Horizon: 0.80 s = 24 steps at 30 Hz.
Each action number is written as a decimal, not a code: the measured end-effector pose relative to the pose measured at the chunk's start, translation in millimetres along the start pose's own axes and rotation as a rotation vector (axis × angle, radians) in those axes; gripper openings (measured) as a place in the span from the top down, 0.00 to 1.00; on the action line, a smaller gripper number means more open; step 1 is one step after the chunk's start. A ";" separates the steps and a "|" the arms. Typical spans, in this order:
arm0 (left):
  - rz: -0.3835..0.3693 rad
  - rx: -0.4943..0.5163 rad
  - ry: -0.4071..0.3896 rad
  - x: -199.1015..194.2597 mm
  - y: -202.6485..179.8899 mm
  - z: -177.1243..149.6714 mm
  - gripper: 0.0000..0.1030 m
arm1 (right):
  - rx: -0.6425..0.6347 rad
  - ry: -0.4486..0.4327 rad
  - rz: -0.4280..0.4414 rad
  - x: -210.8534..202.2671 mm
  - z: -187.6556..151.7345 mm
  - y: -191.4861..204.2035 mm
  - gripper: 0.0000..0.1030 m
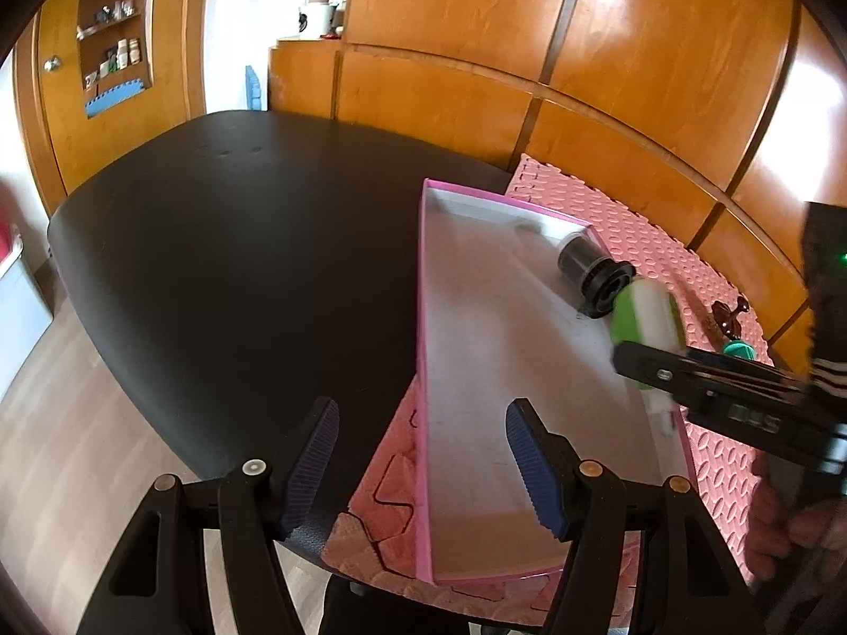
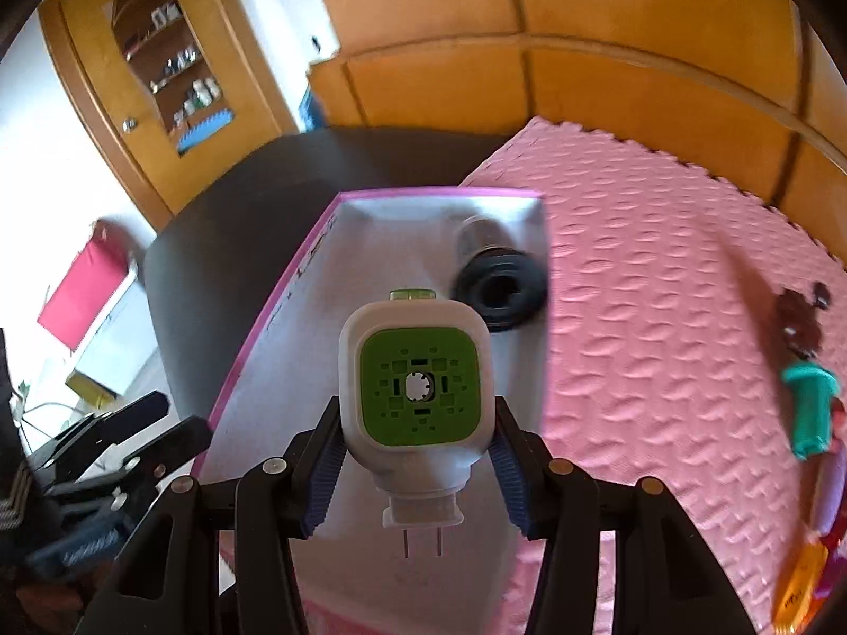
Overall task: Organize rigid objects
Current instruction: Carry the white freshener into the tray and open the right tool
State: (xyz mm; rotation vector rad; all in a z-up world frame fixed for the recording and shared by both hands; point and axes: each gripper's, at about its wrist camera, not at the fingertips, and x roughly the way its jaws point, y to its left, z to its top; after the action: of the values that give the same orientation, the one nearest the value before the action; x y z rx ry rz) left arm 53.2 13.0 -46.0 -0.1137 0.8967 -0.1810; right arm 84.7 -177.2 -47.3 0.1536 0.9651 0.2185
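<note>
My right gripper [image 2: 415, 471] is shut on a white and green plug-in device [image 2: 418, 386] and holds it above the pink-rimmed white tray [image 2: 296, 286]. The device also shows in the left wrist view [image 1: 646, 325], over the tray's right edge. A black cylindrical part [image 2: 497, 280] lies in the tray's far right corner; it also shows in the left wrist view [image 1: 595, 272]. My left gripper [image 1: 423, 468] is open and empty, at the tray's near left rim [image 1: 422, 370].
The tray sits on a pink foam mat [image 2: 661, 317] on a black table [image 1: 238, 264]. A teal spool [image 2: 807, 407], a brown figure [image 2: 799, 323] and other small items lie at the mat's right side. Wooden cabinets stand behind.
</note>
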 end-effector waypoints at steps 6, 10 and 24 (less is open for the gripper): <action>0.000 -0.016 0.021 4.2 4.3 -0.1 0.35 | 0.013 0.071 -0.117 36.9 4.7 -8.4 0.49; -0.002 -0.007 0.020 4.3 1.9 -0.1 0.35 | -0.005 0.058 -0.173 44.0 0.2 -3.5 0.50; 0.029 -0.013 -0.005 -2.2 1.2 2.9 0.35 | -0.101 -0.087 -0.240 -2.0 -15.8 29.1 0.46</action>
State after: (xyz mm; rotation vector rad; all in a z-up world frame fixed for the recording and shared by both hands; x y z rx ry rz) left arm 54.2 14.7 -42.7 -0.1133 0.8941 -0.1475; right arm 67.2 -149.1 -48.0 -0.0454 0.8758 0.0386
